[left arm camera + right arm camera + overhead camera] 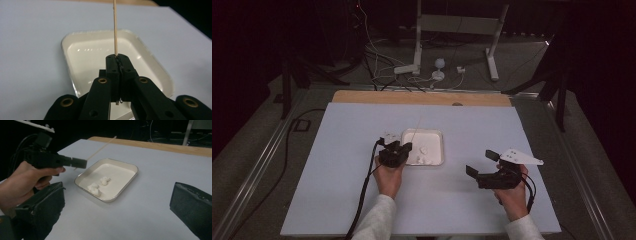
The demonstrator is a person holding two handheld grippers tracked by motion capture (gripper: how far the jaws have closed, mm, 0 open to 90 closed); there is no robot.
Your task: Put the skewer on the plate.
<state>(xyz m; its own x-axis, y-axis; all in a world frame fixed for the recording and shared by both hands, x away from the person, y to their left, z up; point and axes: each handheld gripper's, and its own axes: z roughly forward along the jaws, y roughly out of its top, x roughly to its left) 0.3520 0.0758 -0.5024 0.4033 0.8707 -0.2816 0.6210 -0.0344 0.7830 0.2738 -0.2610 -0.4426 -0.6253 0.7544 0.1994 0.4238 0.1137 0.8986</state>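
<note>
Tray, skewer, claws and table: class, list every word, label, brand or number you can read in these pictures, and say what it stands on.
None can be read.
Tray: plain white, no print.
Skewer: bare wood.
Left claw and right claw: black, no legible marking.
Table: blank.

We see the desk (337, 165) covered in a plain pale lavender-grey sheet, with a light wood strip (422, 97) along its far edge; the tray (130, 178) is creamy white with a thin silvery rim; the lumps (96, 188) in it are white; the skewer (115, 27) is pale tan wood; the left tongs (117, 58) are matte black with brass-coloured rivets; the right tongs (482, 164) are black under a grey plate (522, 157); the sleeves (377, 220) are white; the surroundings are dark.
</note>
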